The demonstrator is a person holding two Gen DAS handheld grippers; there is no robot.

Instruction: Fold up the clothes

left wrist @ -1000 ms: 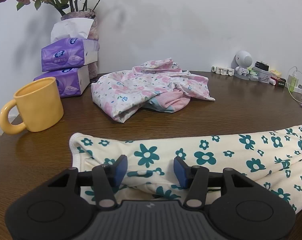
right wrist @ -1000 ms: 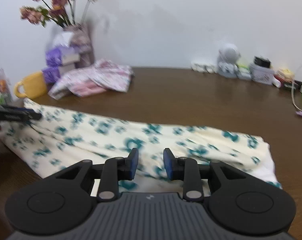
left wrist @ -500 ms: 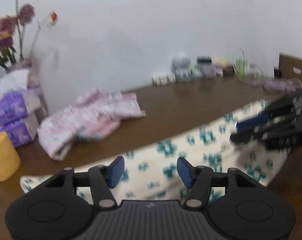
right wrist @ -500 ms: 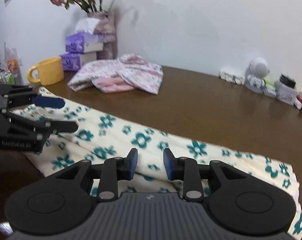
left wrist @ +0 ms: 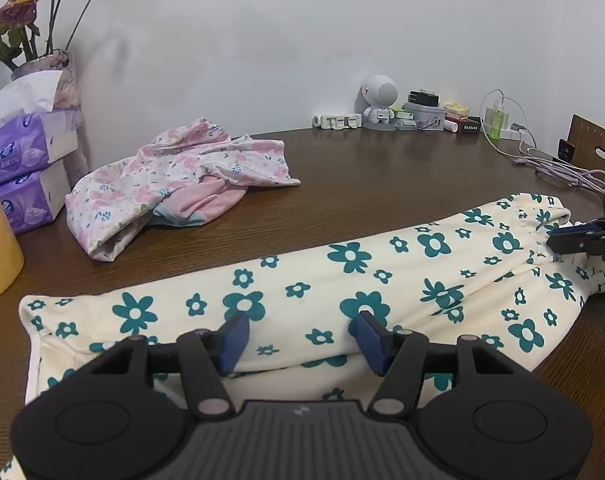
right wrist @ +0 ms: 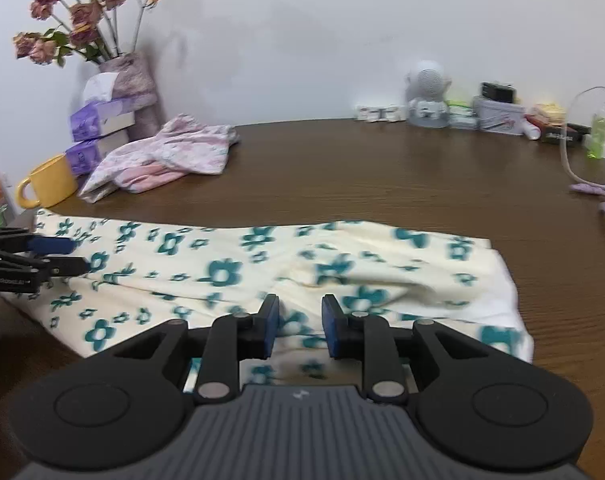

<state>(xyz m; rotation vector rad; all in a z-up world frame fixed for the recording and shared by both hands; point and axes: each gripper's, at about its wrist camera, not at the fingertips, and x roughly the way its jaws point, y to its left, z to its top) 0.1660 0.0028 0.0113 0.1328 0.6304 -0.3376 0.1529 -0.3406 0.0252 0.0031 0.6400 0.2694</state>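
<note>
Left wrist view puts the cream garment with teal flowers [left wrist: 342, 280] stretched across the brown table [left wrist: 382, 184] right in front of you. Your left gripper [left wrist: 300, 338] hangs over its near edge, jaws spread wide, nothing between them. Your right gripper [right wrist: 300, 326] sits over the other end — jaws narrower but apart, gripping nothing. Behind, well apart, lies a crumpled pink floral garment [left wrist: 174, 176] — beside it a yellow mug [right wrist: 48, 186] and purple tissue packs [left wrist: 18, 172].

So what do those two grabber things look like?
Both the left gripper and right gripper are black plastic, with two round discs, a ribbed grey middle, silver screws, and blue pads on their fingers. The left one has small white lettering on its side.
</note>
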